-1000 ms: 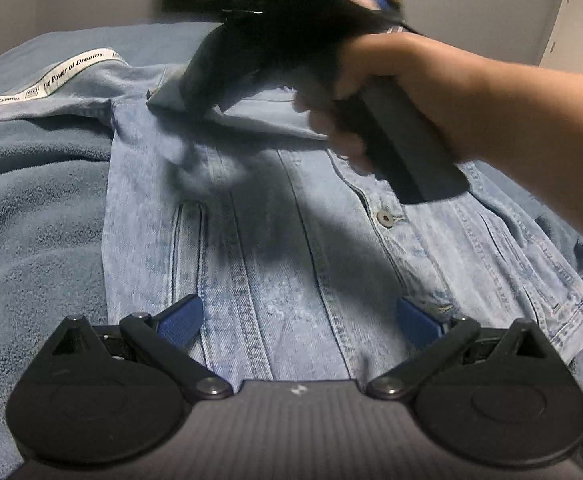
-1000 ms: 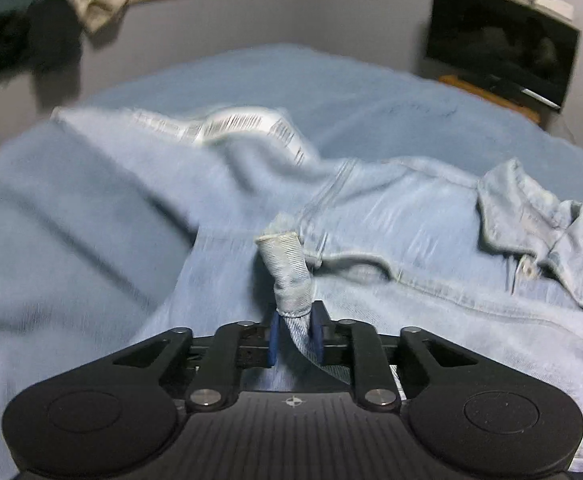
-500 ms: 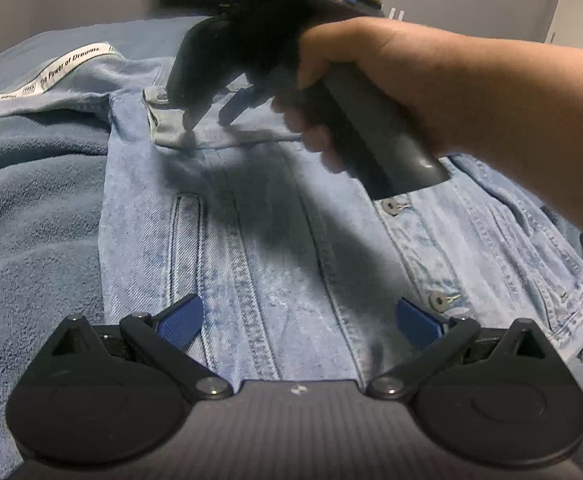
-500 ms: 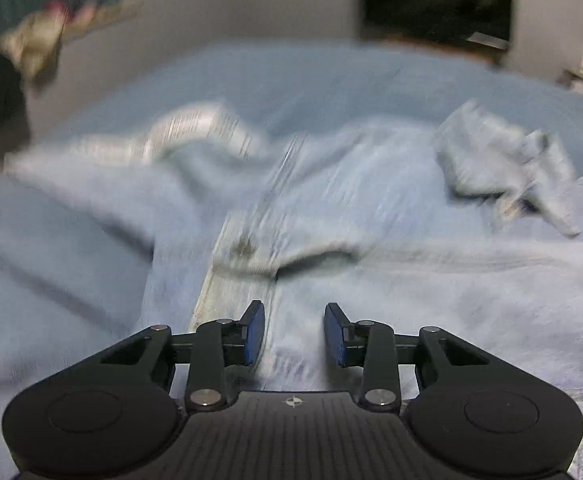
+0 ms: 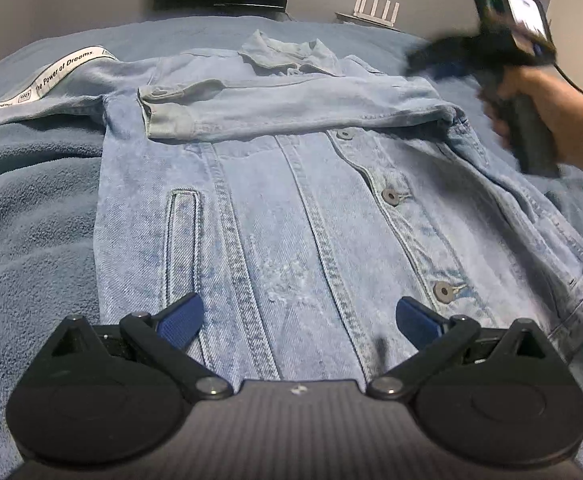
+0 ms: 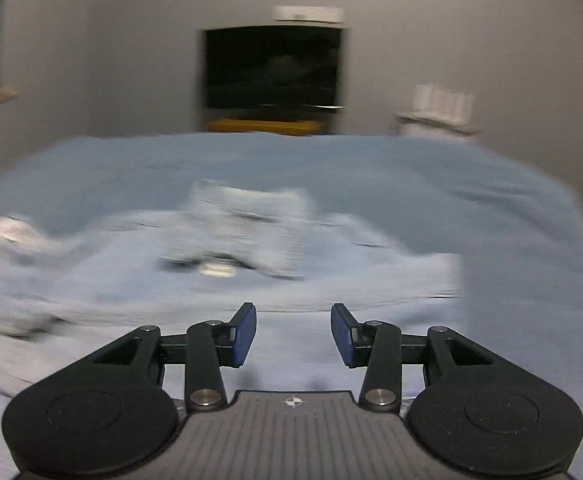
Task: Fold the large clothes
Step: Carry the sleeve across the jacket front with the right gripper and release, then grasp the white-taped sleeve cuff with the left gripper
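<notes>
- Right now my left gripper [image 5: 297, 316] hangs over the lower front of the denim jacket [image 5: 291, 216], its blue pads spread wide with nothing clasped; the cloth lies flat just beneath and beyond them.
- Ahead of those fingers the jacket is spread front-up on the blue blanket [image 5: 31, 216], collar [image 5: 287, 54] at the far end, buttons running down to the right of my pads.
- One sleeve [image 5: 291, 110] lies folded across the chest, well beyond my left fingers, cuff pointing to the left.
- The other sleeve [image 5: 51, 84], with its printed white band, sticks out flat to the far left, not yet folded.
- My right gripper [image 6: 293, 334] is off to the right side of the jacket, held in my hand [image 5: 539, 100]; its jaws are opening and nothing sits between them, only blurred denim below.
- So I judge one sleeve fold done and the second pending.
- Next, I reckon, my left fingers must reach far left, pinch the banded sleeve near its cuff, and carry it across the chest onto the first sleeve without dragging the body askew.
</notes>
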A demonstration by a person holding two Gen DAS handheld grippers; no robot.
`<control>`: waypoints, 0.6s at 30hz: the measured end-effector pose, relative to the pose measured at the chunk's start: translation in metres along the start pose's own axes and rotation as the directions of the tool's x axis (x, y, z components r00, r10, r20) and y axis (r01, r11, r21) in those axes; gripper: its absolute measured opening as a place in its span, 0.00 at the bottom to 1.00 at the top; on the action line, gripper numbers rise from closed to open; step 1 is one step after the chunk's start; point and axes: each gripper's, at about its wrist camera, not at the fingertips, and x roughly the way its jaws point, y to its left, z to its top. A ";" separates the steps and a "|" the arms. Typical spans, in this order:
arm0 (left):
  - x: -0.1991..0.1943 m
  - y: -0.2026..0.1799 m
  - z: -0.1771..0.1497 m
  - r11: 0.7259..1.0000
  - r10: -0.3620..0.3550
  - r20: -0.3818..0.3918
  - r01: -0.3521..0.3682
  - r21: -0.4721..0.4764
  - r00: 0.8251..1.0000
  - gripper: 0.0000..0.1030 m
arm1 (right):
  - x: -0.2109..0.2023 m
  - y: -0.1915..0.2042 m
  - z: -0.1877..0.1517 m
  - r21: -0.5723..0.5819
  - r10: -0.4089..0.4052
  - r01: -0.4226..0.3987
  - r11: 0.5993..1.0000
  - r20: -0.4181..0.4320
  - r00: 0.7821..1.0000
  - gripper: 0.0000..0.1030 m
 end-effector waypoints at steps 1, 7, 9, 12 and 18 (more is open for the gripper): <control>0.001 0.000 0.000 1.000 0.004 -0.001 -0.004 0.006 1.000 1.00 | 0.007 -0.010 -0.008 -0.030 -0.040 0.039 0.999 -0.034 0.999 0.43; 0.005 -0.003 -0.002 0.999 0.026 -0.001 -0.026 0.044 1.000 1.00 | 0.024 -0.060 -0.069 -0.039 -0.088 0.084 0.996 -0.136 0.987 0.49; 0.007 -0.003 -0.002 0.998 0.033 -0.002 -0.033 0.055 0.999 1.00 | 0.020 -0.076 -0.073 0.057 -0.056 0.064 0.996 -0.135 0.989 0.50; 0.009 -0.004 -0.003 0.997 0.044 -0.004 -0.043 0.069 0.999 1.00 | 0.013 -0.091 -0.074 0.141 -0.030 0.043 0.989 -0.092 0.995 0.50; 0.015 -0.009 -0.006 0.990 0.071 0.007 -0.072 0.119 0.997 1.00 | -0.009 -0.093 -0.090 0.261 -0.033 0.048 0.964 -0.062 0.998 0.57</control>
